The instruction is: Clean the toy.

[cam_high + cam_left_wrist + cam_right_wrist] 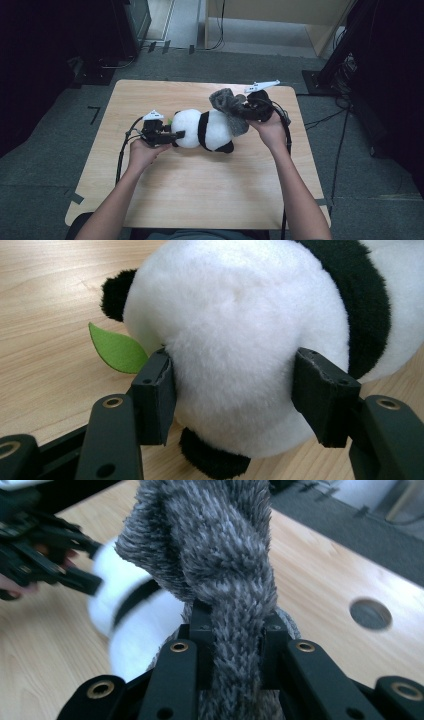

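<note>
Left claw (pixel 234 390) squeezes the soft panda plush (pixel 205 131) at its squashy head while right claw (pixel 235 645) pinches the floppy grey scarf (pixel 220 565), best held mid-band.

table (pixel 200 190) light wood, round hole (pixel 370 614) near its edge | grey carpet floor (pixel 45 150) around | cables (pixel 345 130) at 3 o'clock | wooden cabinet (pixel 280 15) at 12 o'clock

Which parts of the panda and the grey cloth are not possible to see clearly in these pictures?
- Panda face: turned away in the high view; cut off by the frame in the left claw view.
- Grey fuzzy cloth full shape: bunched, its lower end hidden between the right claw jaws.
- Panda body in the right claw view: blurred.
</note>
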Tool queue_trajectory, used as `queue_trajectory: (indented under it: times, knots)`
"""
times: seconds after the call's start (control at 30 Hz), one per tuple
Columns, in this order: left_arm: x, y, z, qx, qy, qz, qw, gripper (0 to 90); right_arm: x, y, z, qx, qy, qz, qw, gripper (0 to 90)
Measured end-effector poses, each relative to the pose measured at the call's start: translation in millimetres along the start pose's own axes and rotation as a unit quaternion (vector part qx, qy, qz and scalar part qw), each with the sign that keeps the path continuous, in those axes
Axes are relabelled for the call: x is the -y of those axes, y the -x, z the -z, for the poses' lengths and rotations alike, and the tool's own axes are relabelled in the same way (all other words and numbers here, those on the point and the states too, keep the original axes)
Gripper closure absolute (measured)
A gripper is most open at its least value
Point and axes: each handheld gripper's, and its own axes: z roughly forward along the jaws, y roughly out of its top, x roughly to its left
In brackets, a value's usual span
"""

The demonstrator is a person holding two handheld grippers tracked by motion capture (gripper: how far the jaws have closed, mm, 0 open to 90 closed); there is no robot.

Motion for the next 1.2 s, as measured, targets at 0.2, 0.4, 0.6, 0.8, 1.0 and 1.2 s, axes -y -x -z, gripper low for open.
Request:
queue_trajectory:
  times: [0.2,0.4,0.6,0.8,1.0,1.2]
  knots:
    - [-0.1,0.4,0.2,0.000,0.000,-0.001,1.0000,38.8,-28.4,-22.2,-15.3,-0.017,0.010,0.023,0.9995,76.3]
    - [-0.1,0.8,0.4,-0.001,0.002,-0.005,1.0000,39.2,-49.6,-40.5,-46.8,-0.035,0.001,0.034,0.9988,76.2]
    - [-0.3,1.6,0.9,-0.003,0.001,-0.006,1.0000,39.8,-62.3,-56.2,-77.3,-0.044,-0.018,0.045,0.9979,76.2]
    - [-0.7,2.3,1.1,-0.004,0.001,-0.007,1.0000,40.0,-65.9,-70.6,-104.6,-0.054,-0.037,0.049,0.9966,76.2]
    - [-2.5,6.8,1.7,-0.010,0.001,-0.008,0.9999,41.2,-61.6,-82.1,-125.8,-0.064,-0.066,0.058,0.9941,76.1]
    - [-2.1,5.5,1.7,-0.009,-0.004,-0.004,0.9999,41.8,-49.8,-78.7,-126.9,-0.065,-0.081,0.059,0.9928,76.0]
